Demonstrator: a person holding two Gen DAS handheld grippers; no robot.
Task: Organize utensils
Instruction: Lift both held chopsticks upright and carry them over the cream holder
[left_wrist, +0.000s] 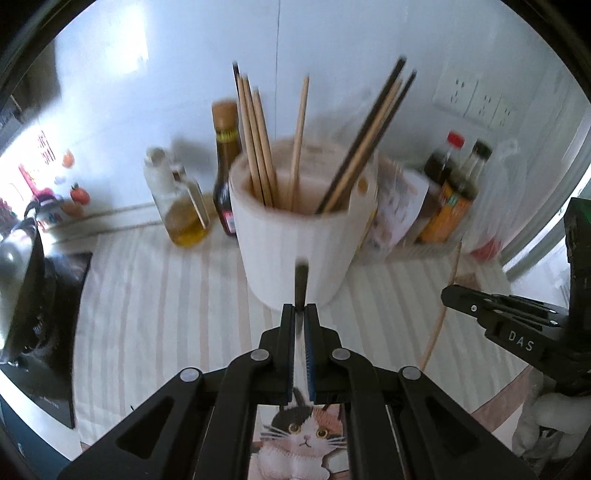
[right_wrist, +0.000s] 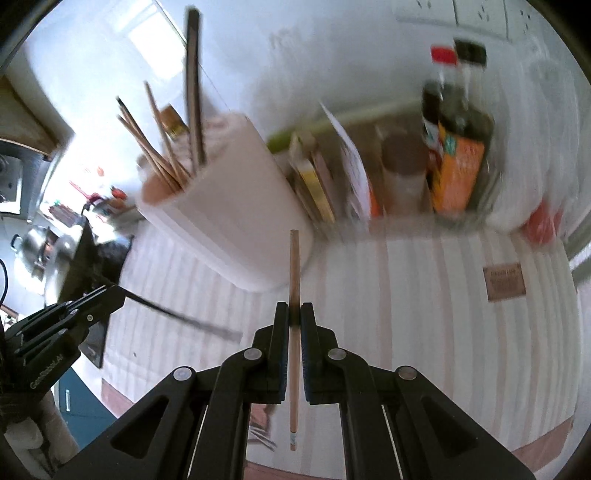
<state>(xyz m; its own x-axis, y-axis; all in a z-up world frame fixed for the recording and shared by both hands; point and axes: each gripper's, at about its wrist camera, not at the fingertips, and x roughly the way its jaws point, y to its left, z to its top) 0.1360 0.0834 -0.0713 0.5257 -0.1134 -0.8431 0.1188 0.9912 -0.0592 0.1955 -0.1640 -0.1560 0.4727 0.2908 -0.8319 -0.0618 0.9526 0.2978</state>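
Left tool (left_wrist: 305, 308): clamped on your dark slim chopstick (left_wrist: 301, 282) | Right tool (right_wrist: 294, 308): clamped on your light wooden chopstick (right_wrist: 294, 266) | Both held above the striped-cloth bench (left_wrist: 155, 295), before the white ribbed chopstick holder (left_wrist: 295, 254) near its back edge.

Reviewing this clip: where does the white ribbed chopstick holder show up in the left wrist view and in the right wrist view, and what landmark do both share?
Left wrist: the white ribbed chopstick holder stands at centre, just beyond the left gripper.
Right wrist: the holder sits left of centre, leaning in the picture, above and left of the right gripper.
Shared landmark: the orange-labelled bottle, right of the holder in both.
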